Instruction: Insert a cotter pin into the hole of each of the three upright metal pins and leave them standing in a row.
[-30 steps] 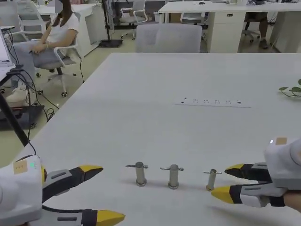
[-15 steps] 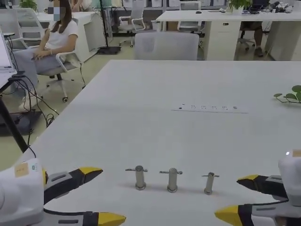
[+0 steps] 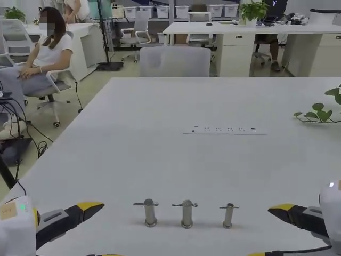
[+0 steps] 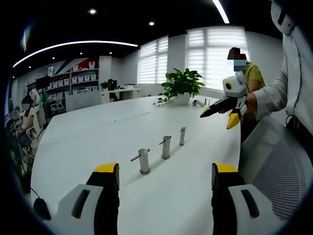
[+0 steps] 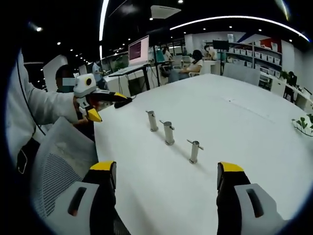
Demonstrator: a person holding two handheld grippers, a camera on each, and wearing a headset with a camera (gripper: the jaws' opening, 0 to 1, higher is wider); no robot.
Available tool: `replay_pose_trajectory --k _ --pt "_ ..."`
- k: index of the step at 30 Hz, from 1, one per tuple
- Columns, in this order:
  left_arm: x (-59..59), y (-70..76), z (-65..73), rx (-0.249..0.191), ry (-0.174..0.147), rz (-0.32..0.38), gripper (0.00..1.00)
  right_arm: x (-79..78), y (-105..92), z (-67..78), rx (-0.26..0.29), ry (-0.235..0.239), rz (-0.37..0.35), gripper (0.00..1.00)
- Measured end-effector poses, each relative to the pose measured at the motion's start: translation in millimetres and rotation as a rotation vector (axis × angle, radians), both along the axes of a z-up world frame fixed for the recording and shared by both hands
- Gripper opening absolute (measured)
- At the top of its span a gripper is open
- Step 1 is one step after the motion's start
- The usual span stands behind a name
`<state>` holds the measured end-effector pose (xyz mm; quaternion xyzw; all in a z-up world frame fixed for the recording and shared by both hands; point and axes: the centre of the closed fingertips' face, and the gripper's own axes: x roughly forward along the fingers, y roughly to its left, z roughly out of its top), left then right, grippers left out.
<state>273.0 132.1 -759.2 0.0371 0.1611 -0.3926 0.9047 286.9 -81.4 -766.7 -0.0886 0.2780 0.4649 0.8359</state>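
Right gripper has backed off the rightmost silver upright metal pin; it and the left gripper gape empty. All three pins carry thin cotter pins: seemingly finished, only withdrawal remains.

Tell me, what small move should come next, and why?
Probably just draw both grippers back and stop. The three metal pins stand upright in a row on the table, each with a cotter pin through its top, so the job looks done. The left gripper and right gripper have jaws open, empty, and apart from the pins.
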Motion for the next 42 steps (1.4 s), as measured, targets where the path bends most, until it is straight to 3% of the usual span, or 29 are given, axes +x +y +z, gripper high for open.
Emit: replay_pose_trajectory --k 5,10,20,42 --pt "-0.8 0.4 1.2 0.003 -0.002 0.026 0.81 -1.6 -11.6 5.4 -0.008 -0.027 -0.03 0.88" --pt "-0.4 2.6 2.2 0.011 -0.004 0.062 0.85 -6.6 -19.3 3.9 -0.018 -0.03 -0.044 0.88" --pt "-5.7 14.6 -1.3 0.017 0.022 0.159 0.86 -14.1 -21.5 -2.8 -0.012 -0.017 -0.064 0.88" --pt "-14.2 12.4 -5.4 0.012 0.054 0.17 0.86 -15.4 -23.2 -3.0 -0.012 -0.017 -0.068 0.88"
